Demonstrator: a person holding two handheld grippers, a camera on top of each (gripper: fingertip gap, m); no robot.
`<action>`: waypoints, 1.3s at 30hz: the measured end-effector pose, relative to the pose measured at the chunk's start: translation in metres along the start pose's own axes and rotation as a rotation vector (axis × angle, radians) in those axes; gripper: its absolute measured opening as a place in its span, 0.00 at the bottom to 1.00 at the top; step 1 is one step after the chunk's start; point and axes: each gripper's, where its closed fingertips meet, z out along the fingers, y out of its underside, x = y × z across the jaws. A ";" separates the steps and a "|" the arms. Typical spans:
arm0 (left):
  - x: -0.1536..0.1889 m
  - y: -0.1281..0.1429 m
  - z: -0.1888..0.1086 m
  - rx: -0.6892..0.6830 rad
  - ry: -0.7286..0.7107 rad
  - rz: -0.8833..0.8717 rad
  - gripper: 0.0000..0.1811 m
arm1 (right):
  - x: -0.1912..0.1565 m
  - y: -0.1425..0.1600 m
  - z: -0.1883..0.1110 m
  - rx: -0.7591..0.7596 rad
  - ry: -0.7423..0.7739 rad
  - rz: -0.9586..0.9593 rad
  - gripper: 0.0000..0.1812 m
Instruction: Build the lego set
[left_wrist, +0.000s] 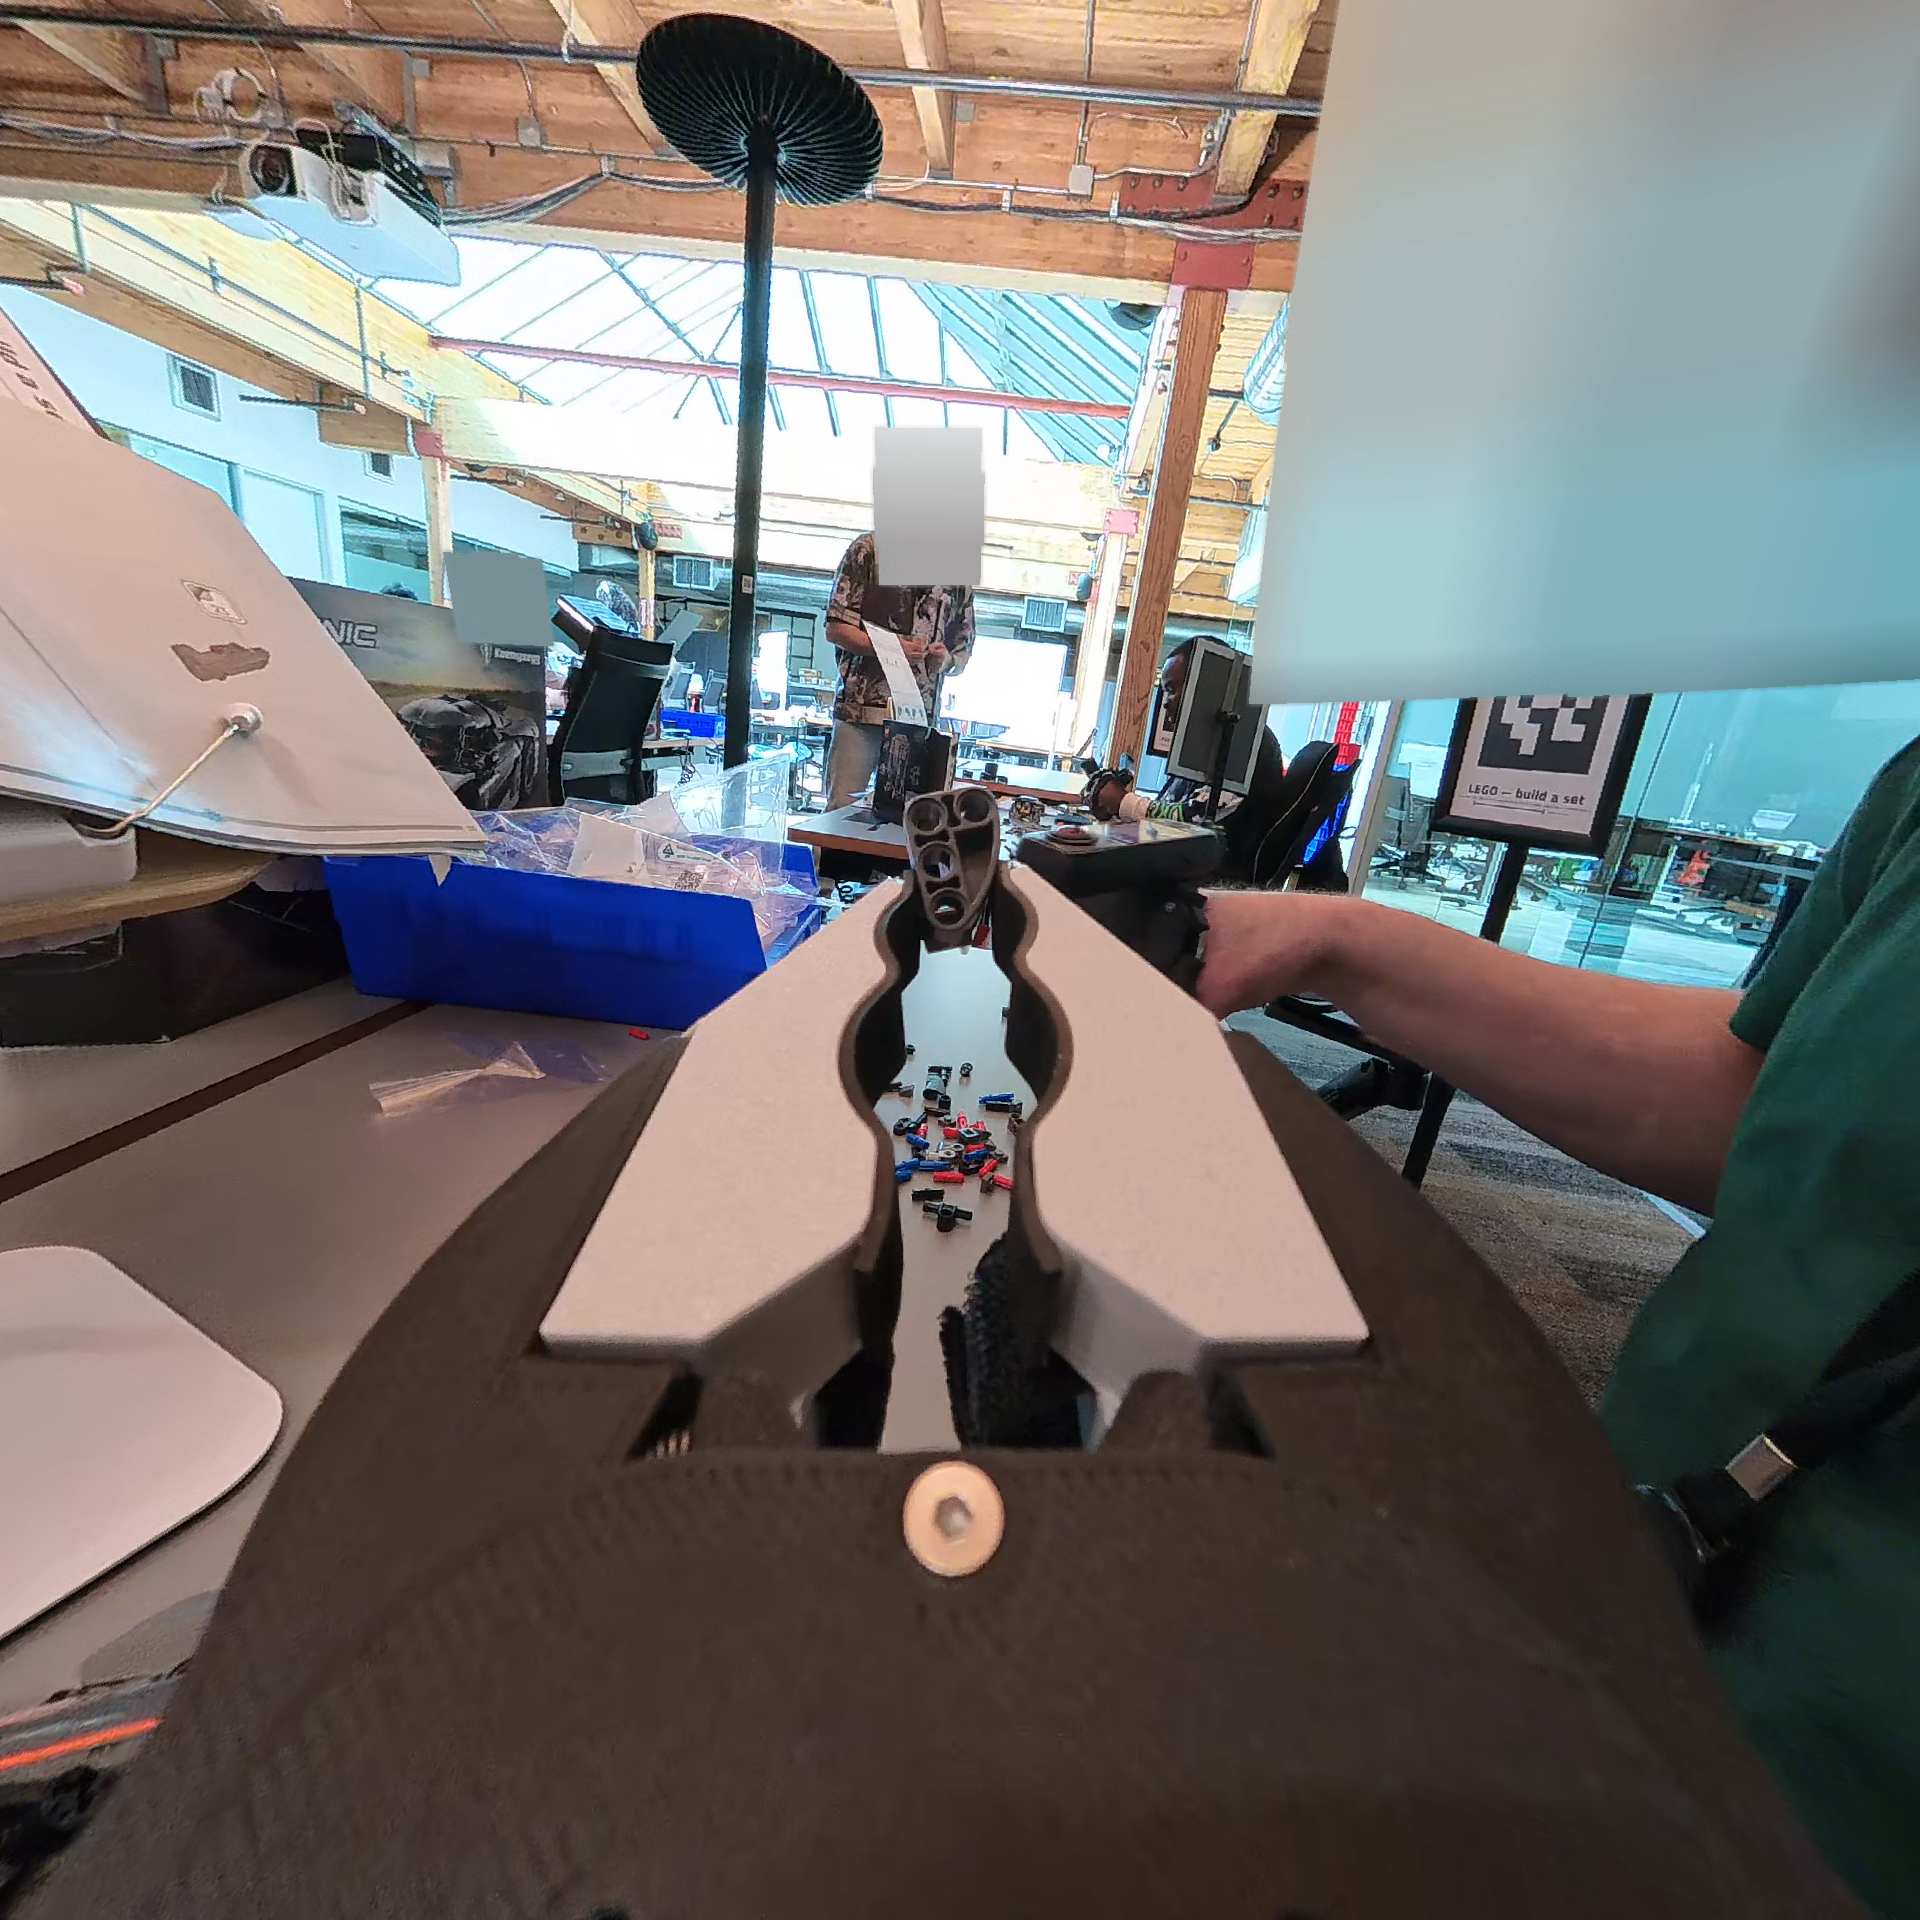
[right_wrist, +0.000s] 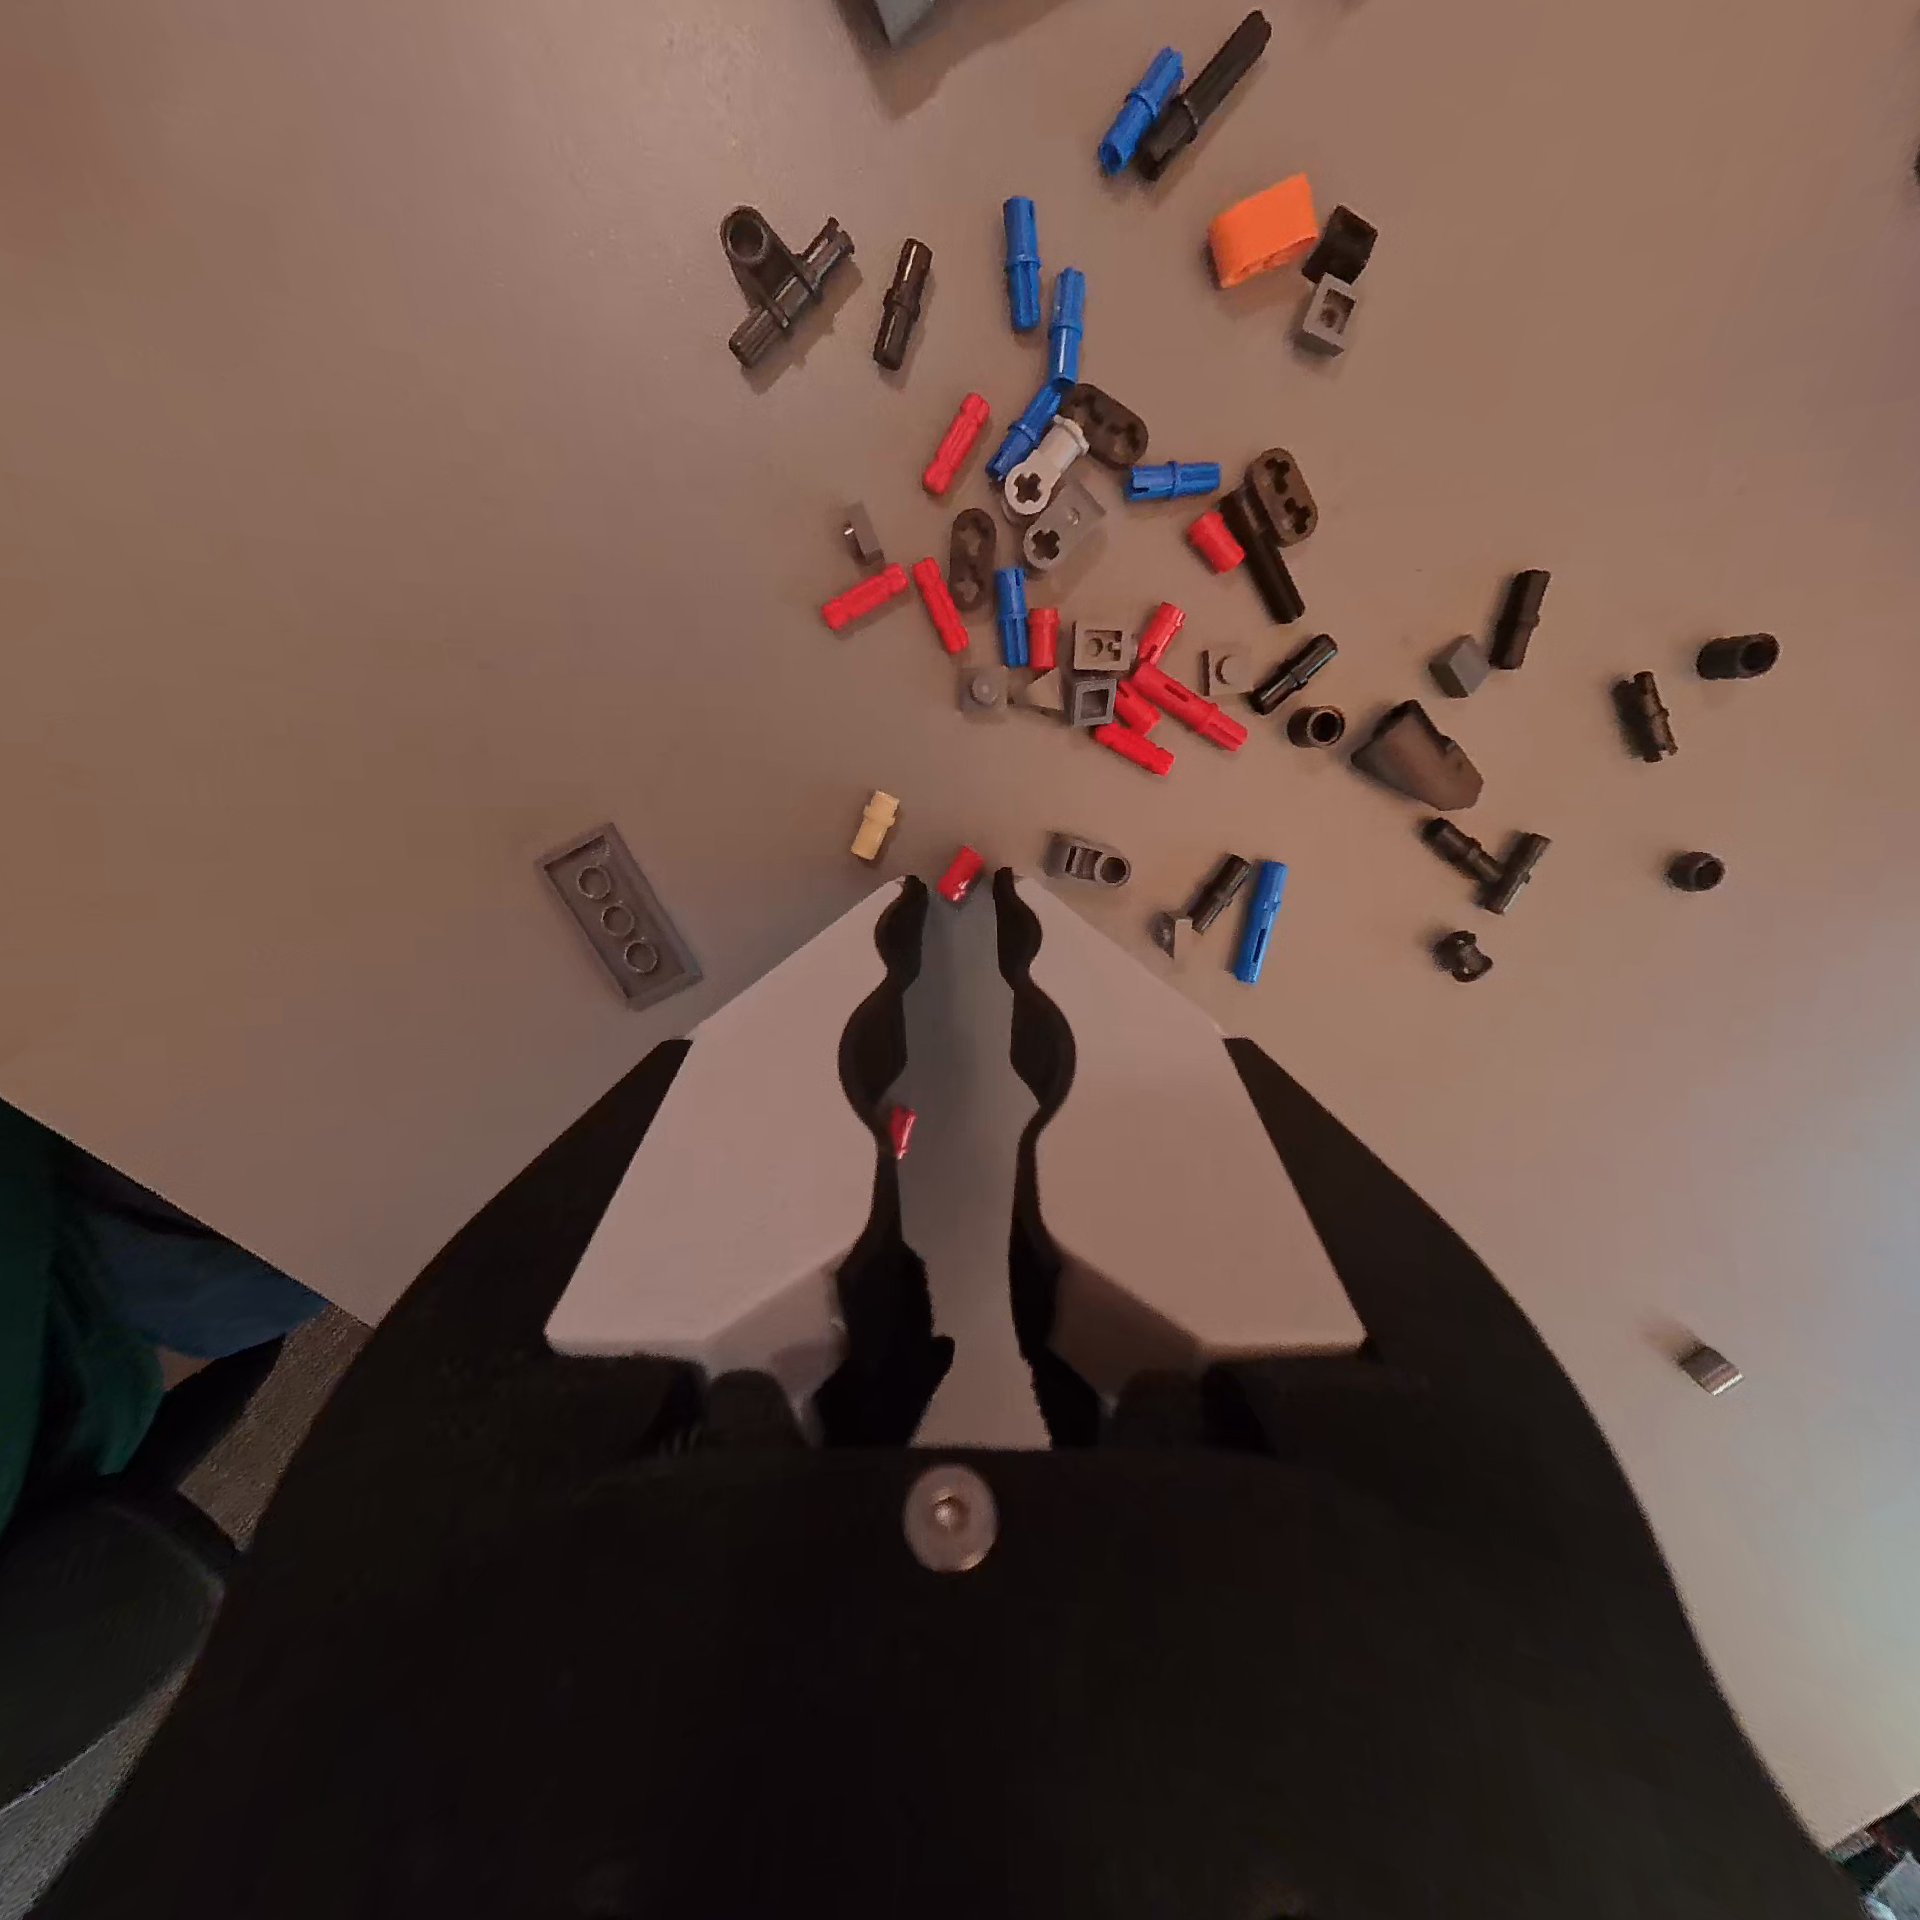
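Observation:
My left gripper (left_wrist: 951, 883) is shut on a dark grey Technic beam (left_wrist: 948, 868) with round holes. It holds the beam upright at its fingertips, above the table. Below it, between the fingers, lies a scatter of small pieces (left_wrist: 951, 1132). My right gripper (right_wrist: 956, 885) points down at the table (right_wrist: 416, 520). Its jaws stand a narrow gap apart, on either side of a short red pin (right_wrist: 960, 871), with a sliver of table showing on each side of the pin. Red, blue and black pins (right_wrist: 1039, 582) lie just beyond. Another red piece (right_wrist: 900, 1130) shows between the fingers.
A grey plate with studs (right_wrist: 620, 914), a tan pin (right_wrist: 876, 824), an orange piece (right_wrist: 1262, 229) and a dark wedge (right_wrist: 1418, 755) lie around the pile. In the left wrist view, a blue bin (left_wrist: 551, 935) with plastic bags and a booklet (left_wrist: 208, 665) stand at the left. A person's arm (left_wrist: 1455, 997) reaches in from the right. My right fingertips sit around 35 cm from my left ones.

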 end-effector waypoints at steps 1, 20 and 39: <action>0.000 0.000 0.000 0.001 0.001 -0.002 0.06 | 0.000 0.001 0.000 0.004 0.009 -0.003 0.07; 0.000 0.002 0.002 -0.006 0.004 -0.002 0.06 | 0.002 -0.004 0.000 0.061 0.035 0.019 0.01; -0.003 0.007 0.002 -0.027 -0.007 0.003 0.06 | -0.116 -0.125 0.032 0.277 -0.198 -0.407 0.03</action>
